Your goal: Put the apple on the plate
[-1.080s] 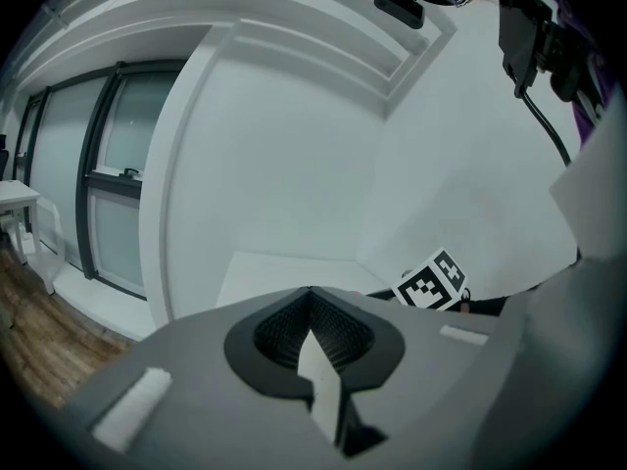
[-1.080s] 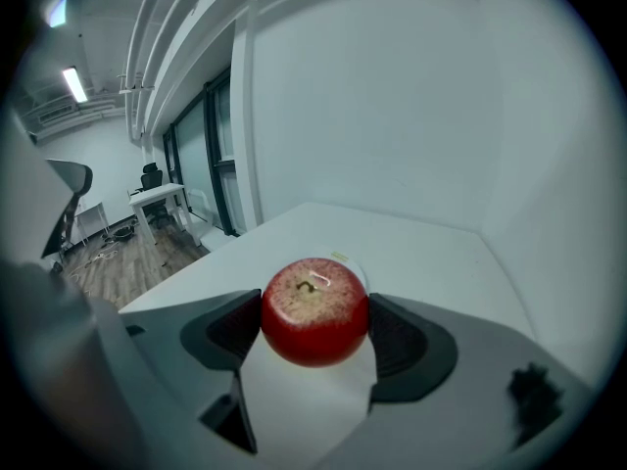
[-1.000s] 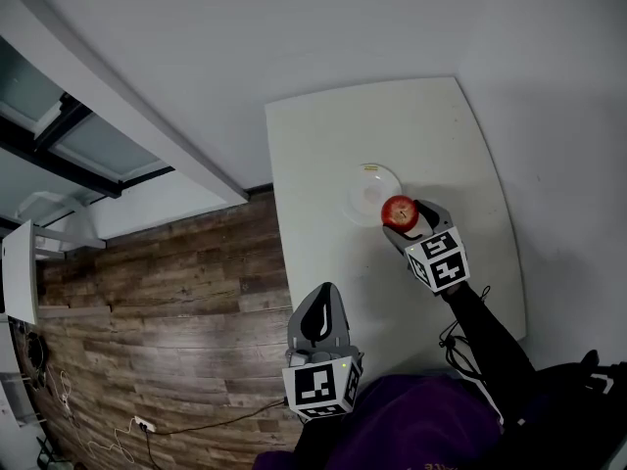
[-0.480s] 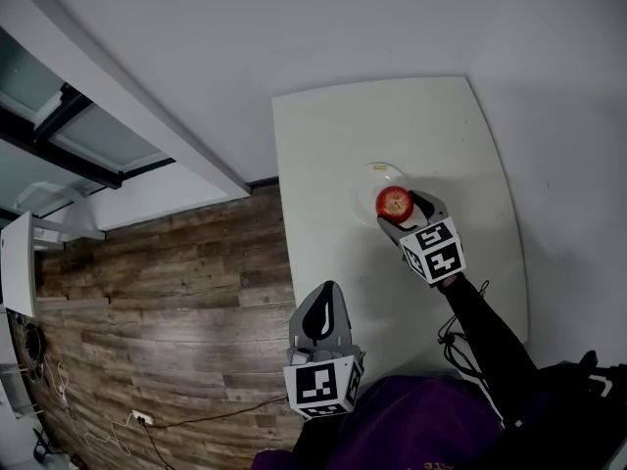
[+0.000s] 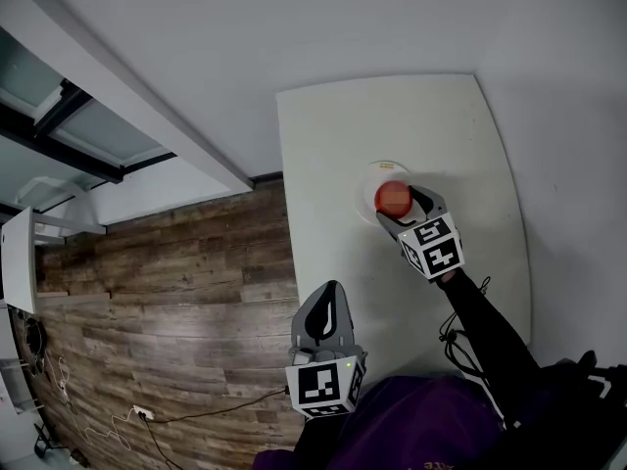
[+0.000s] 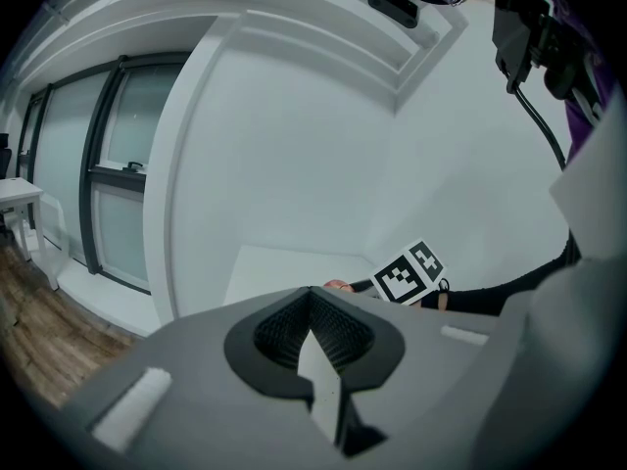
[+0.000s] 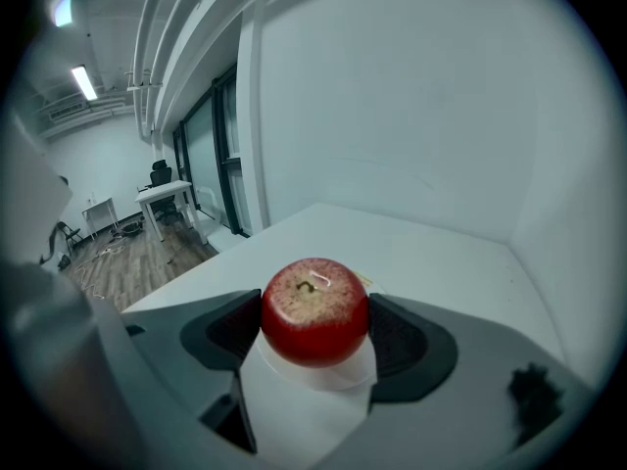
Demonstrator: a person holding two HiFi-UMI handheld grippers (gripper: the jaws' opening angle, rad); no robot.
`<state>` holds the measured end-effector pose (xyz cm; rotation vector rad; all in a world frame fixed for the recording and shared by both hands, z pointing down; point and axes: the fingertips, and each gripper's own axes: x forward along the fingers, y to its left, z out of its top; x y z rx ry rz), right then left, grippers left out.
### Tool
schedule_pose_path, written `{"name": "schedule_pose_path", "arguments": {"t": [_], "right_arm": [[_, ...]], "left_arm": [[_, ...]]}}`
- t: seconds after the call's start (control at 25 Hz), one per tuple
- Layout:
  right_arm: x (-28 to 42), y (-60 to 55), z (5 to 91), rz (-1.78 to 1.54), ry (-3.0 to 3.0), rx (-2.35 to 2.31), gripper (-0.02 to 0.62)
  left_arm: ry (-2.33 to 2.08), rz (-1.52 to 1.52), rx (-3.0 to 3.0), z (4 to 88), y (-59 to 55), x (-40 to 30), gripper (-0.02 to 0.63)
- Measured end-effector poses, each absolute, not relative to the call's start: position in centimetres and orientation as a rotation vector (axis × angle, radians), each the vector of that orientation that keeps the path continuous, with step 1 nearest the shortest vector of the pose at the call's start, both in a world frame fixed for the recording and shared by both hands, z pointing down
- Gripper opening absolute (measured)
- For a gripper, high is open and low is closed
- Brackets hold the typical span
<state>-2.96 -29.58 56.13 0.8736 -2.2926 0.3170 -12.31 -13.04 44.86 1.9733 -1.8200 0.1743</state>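
Since a second ago, my right hand-held gripper, squeezing the red apple, has carried it over the white plate, ready to set down; my left hand-held gripper waits closed, empty.

Head camera steeply down on table; left claw and right claw cameras low across it.

Grey left claw, black sleeve, purple top
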Motion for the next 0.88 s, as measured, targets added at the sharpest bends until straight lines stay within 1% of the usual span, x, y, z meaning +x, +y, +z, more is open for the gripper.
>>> {"name": "schedule_pose_path", "arguments": {"t": [0.88], "right_arm": [[-3.57,-30.14,57.09,0.340,-2.291,0.862,0.344]], "left_arm": [[-1.814,0.185,1.957,45.43,-13.13,-12.51,0.008]]}}
